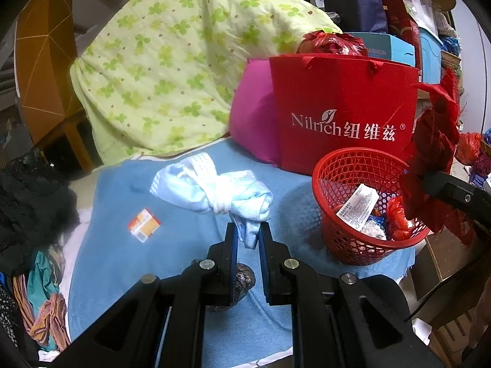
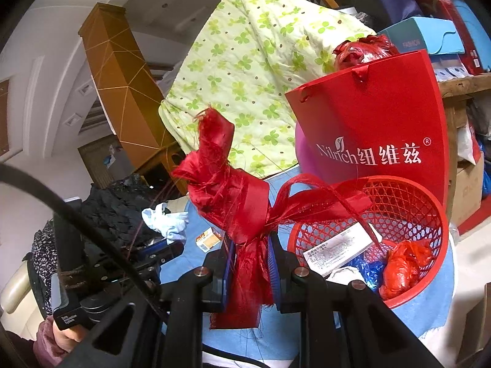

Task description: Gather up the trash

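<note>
Fingers of left gripper (image 1: 248,233) clamp knotted pale-blue cloth (image 1: 214,190) on blue towel (image 1: 122,260); right gripper (image 2: 251,254) clamps frayed red ribbon (image 2: 227,184) beside red mesh basket (image 2: 429,211). Basket part-filled; ribbon, cloth, small orange box (image 1: 143,225) remain outside.

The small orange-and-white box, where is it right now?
In the left wrist view, the small orange-and-white box lies on the blue towel, left of the knotted white cloth and well left of the red mesh basket.
</note>
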`<move>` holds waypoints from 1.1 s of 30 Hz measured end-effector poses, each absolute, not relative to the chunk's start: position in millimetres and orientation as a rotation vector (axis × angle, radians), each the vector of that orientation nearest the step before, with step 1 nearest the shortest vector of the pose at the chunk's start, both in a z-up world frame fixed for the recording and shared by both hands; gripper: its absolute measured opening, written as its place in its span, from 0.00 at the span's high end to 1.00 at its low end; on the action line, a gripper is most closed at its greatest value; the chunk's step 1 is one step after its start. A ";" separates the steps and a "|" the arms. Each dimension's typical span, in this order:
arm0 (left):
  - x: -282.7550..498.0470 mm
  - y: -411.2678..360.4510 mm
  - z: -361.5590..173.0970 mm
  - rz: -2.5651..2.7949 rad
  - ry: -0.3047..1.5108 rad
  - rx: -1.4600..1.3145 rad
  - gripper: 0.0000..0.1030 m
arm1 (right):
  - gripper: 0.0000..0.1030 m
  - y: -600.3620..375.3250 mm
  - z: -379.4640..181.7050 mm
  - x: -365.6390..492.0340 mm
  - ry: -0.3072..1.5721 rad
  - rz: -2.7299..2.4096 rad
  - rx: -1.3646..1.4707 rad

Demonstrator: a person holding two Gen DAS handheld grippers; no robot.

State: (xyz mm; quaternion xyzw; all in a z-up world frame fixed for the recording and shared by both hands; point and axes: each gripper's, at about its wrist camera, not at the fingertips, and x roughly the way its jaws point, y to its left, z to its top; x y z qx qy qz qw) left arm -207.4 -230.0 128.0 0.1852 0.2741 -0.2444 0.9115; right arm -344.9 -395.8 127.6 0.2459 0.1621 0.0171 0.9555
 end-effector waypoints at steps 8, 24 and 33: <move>-205.8 -229.5 123.7 -0.506 0.581 0.376 0.86 | 0.79 -396.8 125.7 -342.0 0.336 0.031 0.499; -205.0 -236.5 115.7 -0.519 0.601 0.393 0.86 | 0.78 -414.8 115.1 -341.5 0.345 0.014 0.525; -186.6 -261.3 124.9 -0.733 0.675 0.305 0.86 | 0.78 -445.2 117.6 -343.4 0.312 0.008 0.594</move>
